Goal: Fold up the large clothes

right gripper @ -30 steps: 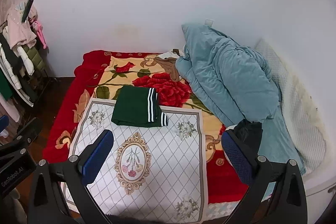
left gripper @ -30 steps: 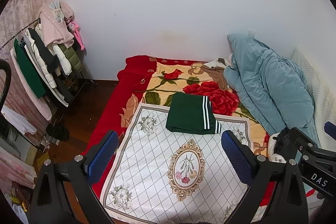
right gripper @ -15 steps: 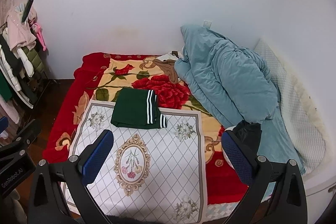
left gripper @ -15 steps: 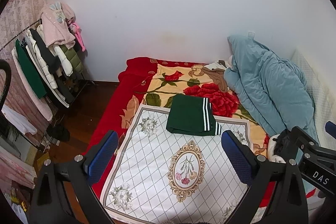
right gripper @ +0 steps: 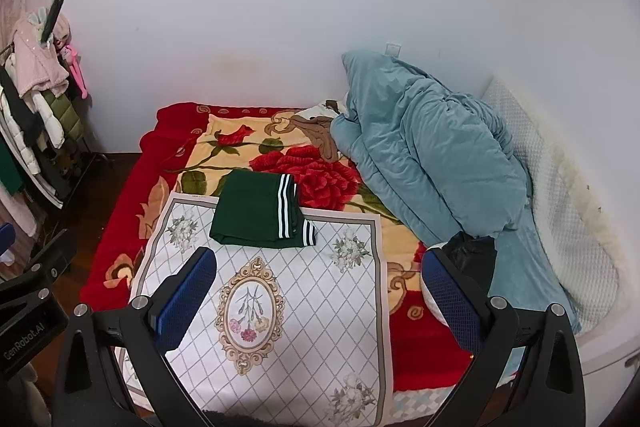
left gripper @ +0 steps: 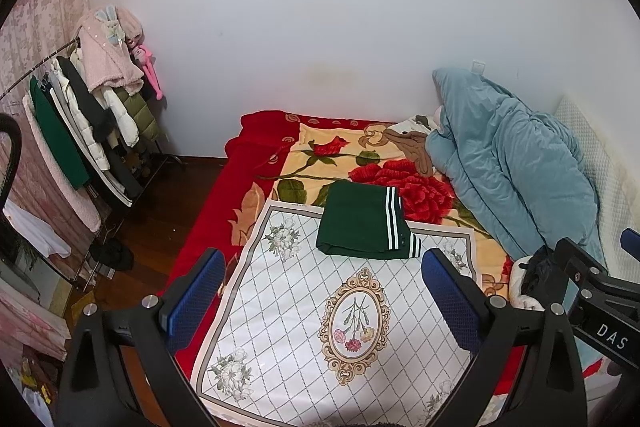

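A dark green garment [left gripper: 362, 221] with white stripes lies folded into a flat rectangle at the far edge of a white floral mat [left gripper: 332, 311] on the bed. The right wrist view shows the same green garment [right gripper: 256, 213] on the mat [right gripper: 260, 311]. My left gripper [left gripper: 324, 295] is held high above the mat's near part, open and empty. My right gripper [right gripper: 316, 291] is also open and empty, well back from the garment. The right gripper's body [left gripper: 600, 291] shows at the right edge of the left wrist view.
A red rose blanket [left gripper: 360, 155] covers the bed. A bunched blue duvet [left gripper: 508, 163] fills the bed's right side, with a black item [right gripper: 472, 255] at its near end. A loaded clothes rack [left gripper: 80, 131] stands on the wooden floor at left.
Both cameras have tilted slightly upward and back, so the bed and folded garment sit a little lower in view. Both grippers remain open and empty.
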`<state>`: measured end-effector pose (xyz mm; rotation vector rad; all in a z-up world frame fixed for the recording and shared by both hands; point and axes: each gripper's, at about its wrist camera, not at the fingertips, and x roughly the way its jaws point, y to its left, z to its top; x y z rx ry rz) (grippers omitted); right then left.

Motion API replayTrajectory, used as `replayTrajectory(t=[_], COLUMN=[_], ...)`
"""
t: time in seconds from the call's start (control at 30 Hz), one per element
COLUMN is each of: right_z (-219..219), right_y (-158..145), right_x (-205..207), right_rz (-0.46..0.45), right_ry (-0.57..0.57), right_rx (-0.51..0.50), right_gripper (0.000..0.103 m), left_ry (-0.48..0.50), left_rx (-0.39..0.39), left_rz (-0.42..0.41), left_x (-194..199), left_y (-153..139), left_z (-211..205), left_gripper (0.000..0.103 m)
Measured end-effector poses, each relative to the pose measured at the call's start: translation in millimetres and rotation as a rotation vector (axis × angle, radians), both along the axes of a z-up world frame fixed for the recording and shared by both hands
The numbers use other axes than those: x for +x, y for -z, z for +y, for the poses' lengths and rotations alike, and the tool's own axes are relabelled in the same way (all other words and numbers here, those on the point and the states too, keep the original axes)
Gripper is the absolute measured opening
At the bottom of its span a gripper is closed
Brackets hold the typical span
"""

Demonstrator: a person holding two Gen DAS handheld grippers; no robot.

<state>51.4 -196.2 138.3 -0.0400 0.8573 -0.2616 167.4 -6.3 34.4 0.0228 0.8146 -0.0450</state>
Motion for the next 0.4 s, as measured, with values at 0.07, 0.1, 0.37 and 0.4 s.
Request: replayTrajectory(t=[0.07,0.1,0.37,0.4], right_z=[-0.5,-0.8,0.6,0.5], right_y=[-0.8,-1.2,-2.2,-2.9], right_x=[-1.4,-1.4,-13.0,-12.0], right_rz=[0.001,0.001,-0.002,-0.002], right_ry=[0.001,0.003,0.011,0.011], right_rx=[0.000,0.000,-0.002,-0.002], right_gripper=[0.103,0.103,0.103,0.103], left_ry=[-0.001,0.000,-0.001,0.000], left_rx=[0.003,0.002,0.001,-0.001], left_rz=[-0.001,0.000,-0.003,-0.004], left_x=[0.0,-0.2,-3.8,-5.1], left_y=[-0.2,0.2,-1.5,-1.6], left_z=[-0.2,-0.1,-0.9,-0.9], left_gripper=[0.100,0.100,0.100,0.100])
